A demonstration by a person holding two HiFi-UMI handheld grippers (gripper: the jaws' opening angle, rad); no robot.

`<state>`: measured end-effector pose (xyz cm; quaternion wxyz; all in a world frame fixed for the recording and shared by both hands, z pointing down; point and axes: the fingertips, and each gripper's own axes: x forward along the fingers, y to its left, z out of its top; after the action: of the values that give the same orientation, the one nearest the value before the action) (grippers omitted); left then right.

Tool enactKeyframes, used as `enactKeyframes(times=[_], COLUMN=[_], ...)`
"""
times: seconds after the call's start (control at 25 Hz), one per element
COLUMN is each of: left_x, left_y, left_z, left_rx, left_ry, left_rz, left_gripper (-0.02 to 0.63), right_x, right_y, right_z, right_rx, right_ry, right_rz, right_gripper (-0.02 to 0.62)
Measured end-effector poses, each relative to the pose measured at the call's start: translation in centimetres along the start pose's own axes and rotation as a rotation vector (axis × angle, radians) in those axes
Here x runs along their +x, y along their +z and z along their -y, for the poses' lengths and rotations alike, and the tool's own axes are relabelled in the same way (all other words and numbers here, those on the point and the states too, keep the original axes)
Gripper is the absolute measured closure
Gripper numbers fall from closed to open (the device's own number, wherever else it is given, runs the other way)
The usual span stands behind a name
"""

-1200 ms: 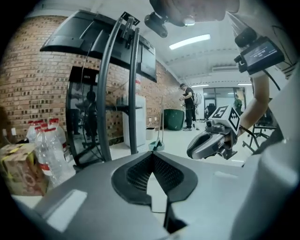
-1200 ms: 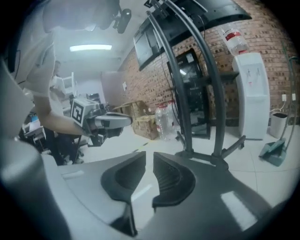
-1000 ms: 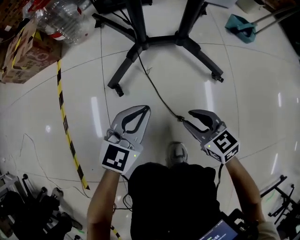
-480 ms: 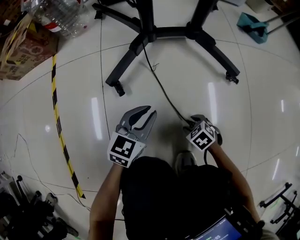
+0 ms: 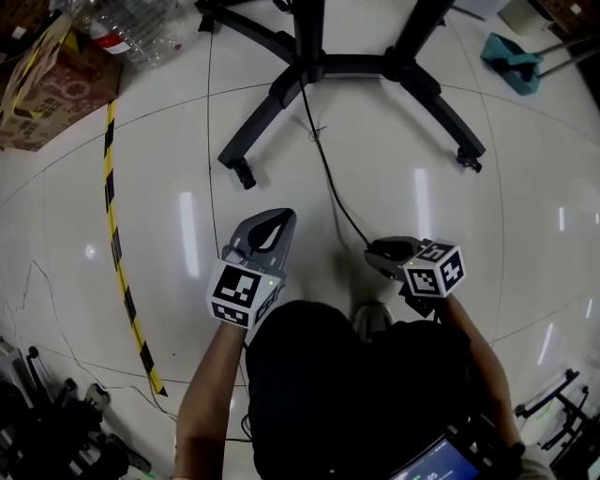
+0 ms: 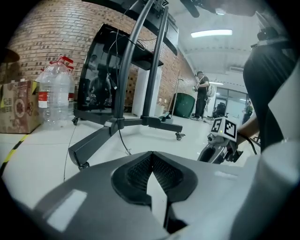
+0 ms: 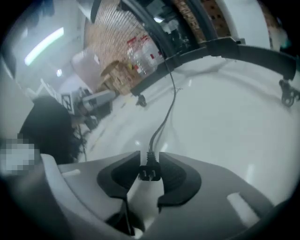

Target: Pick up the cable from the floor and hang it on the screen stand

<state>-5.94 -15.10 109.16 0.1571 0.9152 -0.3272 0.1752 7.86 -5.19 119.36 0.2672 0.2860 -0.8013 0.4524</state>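
Observation:
A thin black cable [image 5: 328, 178] runs over the white floor from the base of the black screen stand [image 5: 347, 67] toward me. Its plug [image 7: 150, 172] sits between the tips of my right gripper [image 5: 372, 253], whose jaws are closing and press on it from both sides. In the right gripper view the cable [image 7: 165, 117] leads away to a leg of the stand [image 7: 225, 49]. My left gripper [image 5: 283, 218] hovers to the left of the cable, shut and with nothing in it [image 6: 151, 155]. The left gripper view shows the stand [image 6: 140, 122] ahead and the right gripper [image 6: 220, 150] at the right.
A cardboard box [image 5: 56, 89] and plastic bottles [image 5: 141, 28] stand at the far left. Yellow-black tape [image 5: 117, 244] runs down the floor on the left. A teal dustpan [image 5: 514, 58] lies at the far right, tripod gear [image 5: 47, 422] at the near left. My shoe [image 5: 372, 319] is below the grippers.
The right gripper has turned so that its marker cube faces up, still at the cable's end. The left gripper shifted slightly. The head view has moved closer to the stand base.

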Motion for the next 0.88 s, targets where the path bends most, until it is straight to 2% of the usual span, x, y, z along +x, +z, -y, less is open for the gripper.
enactKeyframes(times=[0.12, 0.28, 0.36, 0.48, 0.64, 0.88], left_x=[0.4, -0.1, -0.9, -2.6, -5.6, -11.4], left_y=[0.4, 1.9, 3.1, 6.3, 12.5, 26.0], left_z=[0.3, 0.3, 0.1, 0.2, 1.7, 4.8], left_rx=[0.009, -0.019, -0.037, -0.067, -0.108, -0.116], left_ry=[-0.010, -0.006, 0.006, 0.028, 0.027, 0.073], left_rz=[-0.009, -0.023, -0.027, -0.014, 0.012, 0.122], left_gripper=[0.586, 0.586, 0.586, 0.586, 0.586, 0.586], right_x=[-2.2, -6.5, -8.8, -12.8, -18.4, -26.8], right_y=[3.5, 9.1, 11.7, 16.1, 20.9, 26.4], right_z=[-2.3, -5.7, -7.8, -11.3, -16.6, -26.3], right_rx=[0.164, 0.326, 0.372, 0.398, 0.379, 0.246], right_ry=[0.194, 0.485, 0.601, 0.730, 0.819, 0.862], right_rz=[0.141, 0.319, 0.371, 0.435, 0.484, 0.445], right_gripper=[0.468, 0.468, 0.468, 0.468, 0.468, 0.468])
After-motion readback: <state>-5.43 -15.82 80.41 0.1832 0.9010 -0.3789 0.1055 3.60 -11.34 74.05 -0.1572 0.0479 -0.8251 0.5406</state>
